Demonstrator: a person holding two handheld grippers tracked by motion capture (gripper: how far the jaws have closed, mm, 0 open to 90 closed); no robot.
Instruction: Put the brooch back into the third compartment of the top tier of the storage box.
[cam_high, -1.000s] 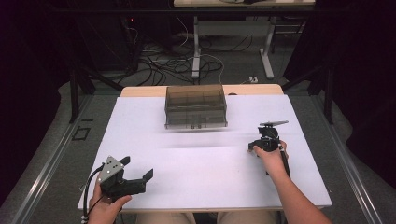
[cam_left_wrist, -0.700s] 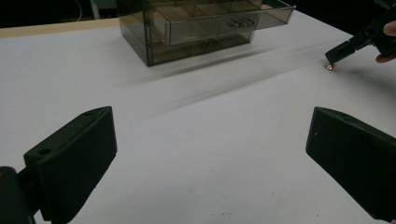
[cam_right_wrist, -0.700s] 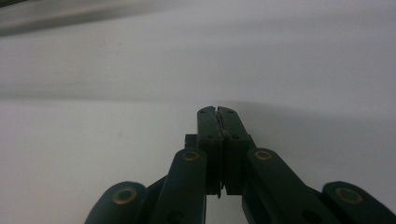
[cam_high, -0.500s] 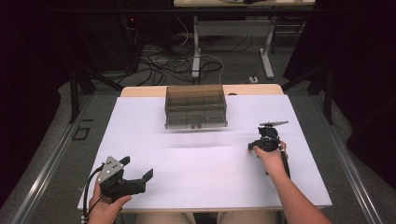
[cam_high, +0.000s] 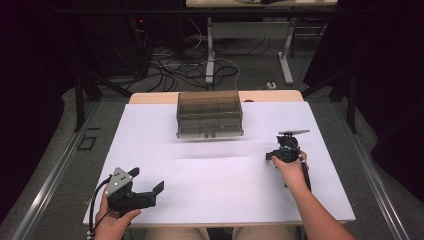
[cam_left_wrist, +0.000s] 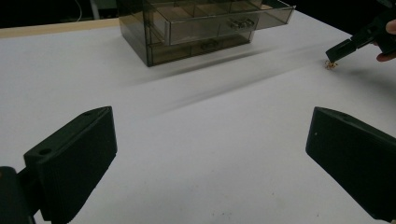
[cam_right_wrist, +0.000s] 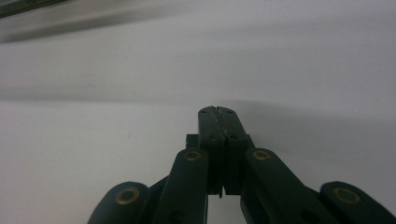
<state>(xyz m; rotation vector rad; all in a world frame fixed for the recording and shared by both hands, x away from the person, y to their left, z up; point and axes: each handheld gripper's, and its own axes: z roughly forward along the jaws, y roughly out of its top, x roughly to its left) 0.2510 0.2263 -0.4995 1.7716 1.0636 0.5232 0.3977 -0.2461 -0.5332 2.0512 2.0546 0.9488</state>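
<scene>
Drawer unit: we see a smoky translucent drawer unit (cam_high: 210, 114) at the far middle of the white table (cam_high: 220, 192), well apart from both grippers.
Drawer detail: from the left gripper view the drawer unit (cam_left_wrist: 187, 28) has its top drawer pulled out toward the right; the high view is too coarse for us to tell this.
Small object: the left gripper view gives us a tiny gold-coloured item (cam_left_wrist: 330, 65) on the table, just below the tip of the right gripper (cam_left_wrist: 348, 45). We cannot tell whether the two touch, nor what it is.
Right gripper: in the high view the right gripper (cam_high: 286, 150) sits at the table's right side, in the person's right hand (cam_high: 289, 167). Its own view shows the jaws pressed together with no gap, nothing visible between them, tips low over the bare white surface.
Left gripper: the left gripper (cam_high: 145, 192) is near the front left corner, held by the left hand (cam_high: 114, 225). Its own view shows the two black jaws spread wide, empty, the table between them.
</scene>
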